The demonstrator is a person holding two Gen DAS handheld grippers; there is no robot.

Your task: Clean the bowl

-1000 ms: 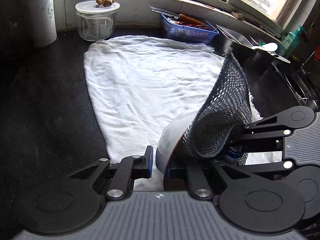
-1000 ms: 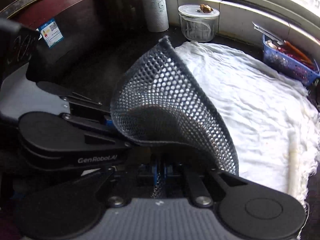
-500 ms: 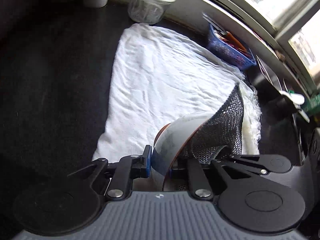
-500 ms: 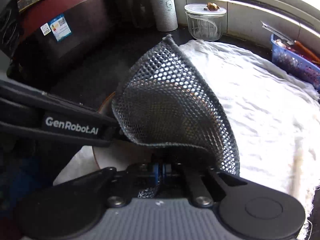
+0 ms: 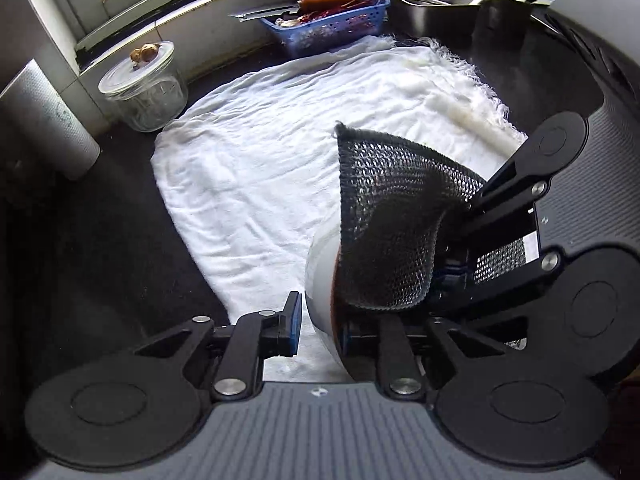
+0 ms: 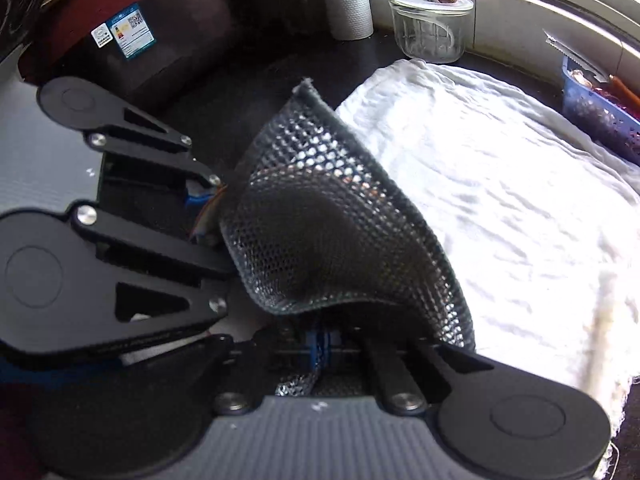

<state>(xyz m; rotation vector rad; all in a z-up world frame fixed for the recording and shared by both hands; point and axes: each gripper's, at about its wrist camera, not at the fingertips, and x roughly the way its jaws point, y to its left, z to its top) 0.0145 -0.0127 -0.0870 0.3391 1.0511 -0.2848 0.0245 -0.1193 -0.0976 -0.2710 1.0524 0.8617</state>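
Note:
A bowl (image 5: 320, 276), white outside and brown inside, stands on edge over the white towel (image 5: 260, 140). My left gripper (image 5: 320, 326) has the bowl's rim between its blue pads, and its jaws are closing on it. A dark mesh cloth (image 5: 384, 232) is pushed into the bowl's hollow and hides most of the inside. My right gripper (image 6: 320, 344) is shut on the lower edge of the mesh cloth (image 6: 320, 232), which bulges up in front of its camera. In the right wrist view my left gripper (image 6: 208, 208) shows at the left, right beside the cloth.
A lidded glass jar (image 5: 144, 92) and a paper roll (image 5: 44, 120) stand at the back left. A blue basket (image 5: 328, 28) and metal trays (image 5: 432, 4) sit along the window sill. A dark red appliance (image 6: 120, 40) is on the left. The counter around the towel is black.
The left gripper has rolled and shifted with the bowl, so the towel and sill now sit differently in its view. The mesh cloth stays pressed in the bowl. The right gripper has barely moved.

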